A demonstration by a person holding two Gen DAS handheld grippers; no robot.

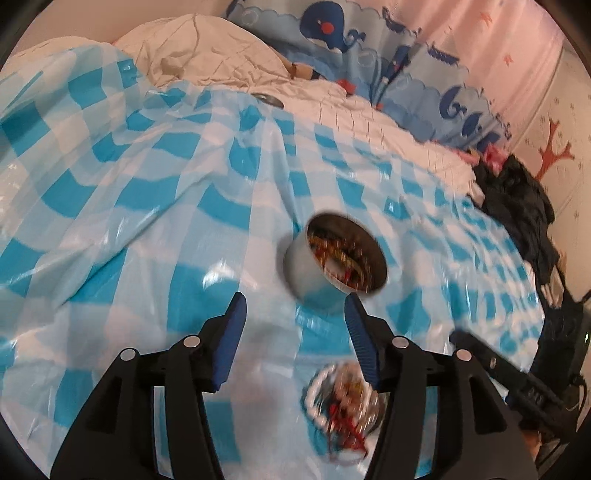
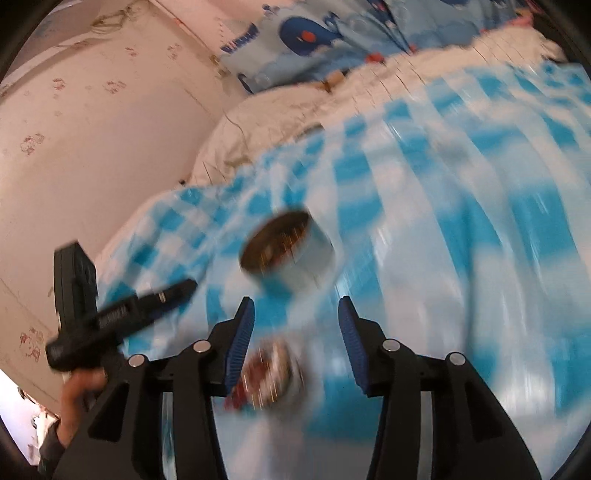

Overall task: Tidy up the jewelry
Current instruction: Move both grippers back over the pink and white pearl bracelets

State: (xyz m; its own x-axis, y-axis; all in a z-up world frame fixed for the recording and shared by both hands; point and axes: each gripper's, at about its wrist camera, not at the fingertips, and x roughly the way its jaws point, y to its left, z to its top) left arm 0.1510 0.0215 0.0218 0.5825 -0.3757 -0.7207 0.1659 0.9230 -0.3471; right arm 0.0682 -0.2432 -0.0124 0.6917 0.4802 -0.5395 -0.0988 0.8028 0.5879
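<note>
Bedroom setting: we are working over a bed spread with a blue-and-white checked sheet [image 1: 147, 192], a whale-print cushion [image 1: 332, 33] lying at its far edge by the pink wall.

Item one: a round metal tin [image 1: 332, 254], standing open near the middle of the sheet, already holding mixed jewelry.

Item two: a loose heap of jewelry [image 1: 343, 402], red and pearl strands, lying on the sheet nearer to us than the tin.

Left gripper [image 1: 293, 339]: we are holding its jaws apart, nothing between them, hanging over the gap between tin and heap.

Right gripper [image 2: 295, 339]: jaws likewise apart and empty, the heap [image 2: 266, 380] just beside its left finger.

Handling note: we are judging that one strand should be pinched low and lifted clear before crossing to the tin, since tangles could drag the others along.
</note>
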